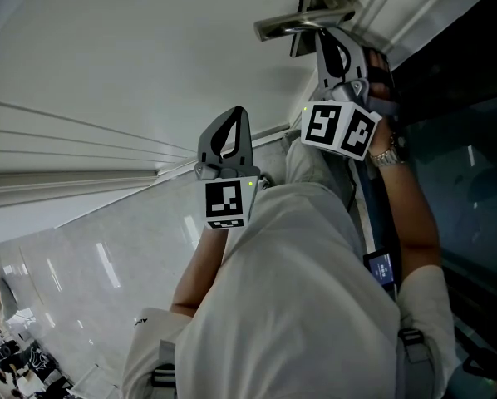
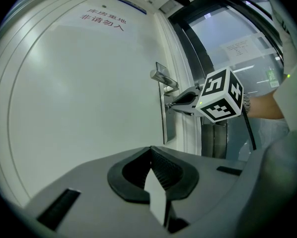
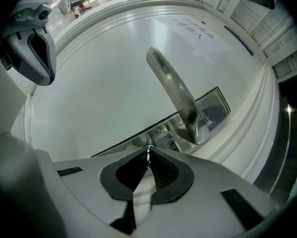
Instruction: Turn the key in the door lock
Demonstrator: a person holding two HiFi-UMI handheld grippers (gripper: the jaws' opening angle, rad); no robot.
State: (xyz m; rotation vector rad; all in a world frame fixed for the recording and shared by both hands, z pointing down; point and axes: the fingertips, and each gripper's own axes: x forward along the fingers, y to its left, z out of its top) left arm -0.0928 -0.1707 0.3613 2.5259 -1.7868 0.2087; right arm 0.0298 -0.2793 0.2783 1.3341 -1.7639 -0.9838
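Observation:
The white door (image 1: 149, 65) carries a silver lever handle (image 3: 176, 90) on a steel lock plate (image 3: 215, 105). My right gripper (image 3: 148, 148) is up against the plate just under the handle. It is shut on the thin metal key (image 3: 148, 155), which shows edge-on between the jaw tips. In the head view the right gripper (image 1: 323, 33) reaches under the handle (image 1: 298, 25). From the left gripper view it (image 2: 171, 104) touches the plate (image 2: 168, 125). My left gripper (image 2: 151, 150) hangs away from the door with its jaws together and nothing in them; in the head view it (image 1: 238, 113) sits left of the right one.
Red characters (image 2: 101, 21) are printed high on the door. A white door frame (image 2: 188, 133) and a dark glass panel (image 1: 456, 140) lie to the right of the lock. Glossy tiled floor (image 1: 82, 264) stretches below, and the person's light shirt (image 1: 298, 306) fills the lower head view.

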